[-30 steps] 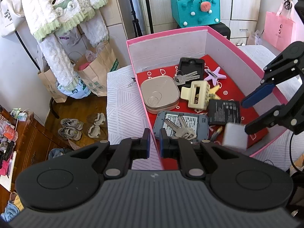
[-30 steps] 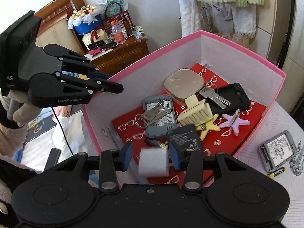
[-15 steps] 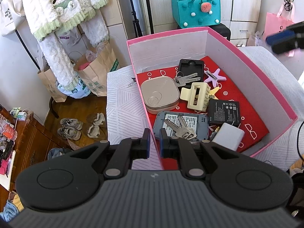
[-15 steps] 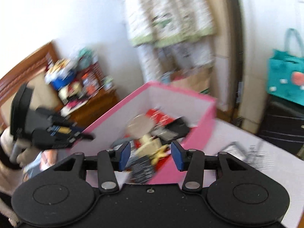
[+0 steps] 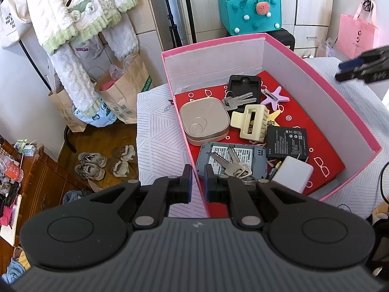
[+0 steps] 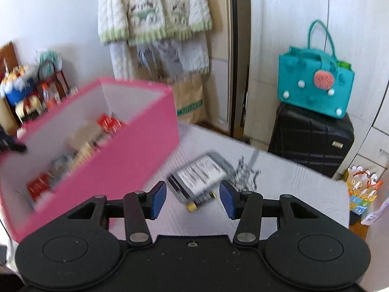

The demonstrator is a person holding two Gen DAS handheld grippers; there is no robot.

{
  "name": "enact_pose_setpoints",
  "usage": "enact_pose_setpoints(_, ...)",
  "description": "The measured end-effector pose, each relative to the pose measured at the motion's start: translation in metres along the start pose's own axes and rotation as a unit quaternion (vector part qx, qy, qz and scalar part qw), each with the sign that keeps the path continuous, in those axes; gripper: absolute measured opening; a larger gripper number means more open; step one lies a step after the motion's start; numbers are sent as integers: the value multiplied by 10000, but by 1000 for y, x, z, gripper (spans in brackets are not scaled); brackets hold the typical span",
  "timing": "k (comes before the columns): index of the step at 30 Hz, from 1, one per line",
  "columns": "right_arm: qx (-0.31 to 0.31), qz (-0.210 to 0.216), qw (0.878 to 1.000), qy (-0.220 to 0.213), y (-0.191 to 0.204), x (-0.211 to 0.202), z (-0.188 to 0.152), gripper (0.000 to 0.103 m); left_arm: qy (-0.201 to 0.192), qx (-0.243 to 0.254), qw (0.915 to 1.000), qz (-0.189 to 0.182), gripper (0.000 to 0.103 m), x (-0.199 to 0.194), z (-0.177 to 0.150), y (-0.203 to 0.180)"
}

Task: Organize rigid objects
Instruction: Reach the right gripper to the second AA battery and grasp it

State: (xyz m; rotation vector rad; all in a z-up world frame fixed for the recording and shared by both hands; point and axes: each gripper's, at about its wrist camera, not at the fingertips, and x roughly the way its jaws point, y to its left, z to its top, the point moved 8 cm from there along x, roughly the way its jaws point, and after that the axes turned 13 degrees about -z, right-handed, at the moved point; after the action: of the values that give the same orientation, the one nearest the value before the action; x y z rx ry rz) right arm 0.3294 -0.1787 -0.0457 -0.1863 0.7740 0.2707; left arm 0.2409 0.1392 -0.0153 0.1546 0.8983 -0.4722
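Left tool (image 5: 196, 182) clamps pink cardboard box (image 5: 316, 77) wall; right tool (image 6: 193, 198) empty.

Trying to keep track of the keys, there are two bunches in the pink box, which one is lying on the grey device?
The bunch nearest the left tool: those keys lie across the grey device. The other keys rest on the black case near the box's far wall.

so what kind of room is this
Most likely a bedroom or lived-in room at home: fleecy clothes hang on a rack, shoes lie on the wood floor, and a suitcase stands under a teal felt bag.
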Motion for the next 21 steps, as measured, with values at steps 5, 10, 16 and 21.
enact_pose_setpoints(5,-536,-27,9985,134,5,34,-18,54,1,-37,10000,3,9,0,0,0)
enact_pose_setpoints(10,-825,121,9965,25,6,51,-20,56,21,-41,10000,18,9,0,0,0)
enact_pose_setpoints(16,-821,415,9956,-169,8,58,-16,57,22,-57,10000,42,9,0,0,0)
enact_pose_setpoints(21,-782,452,9956,-260,9,60,-17,59,24,-54,10000,41,9,0,0,0)
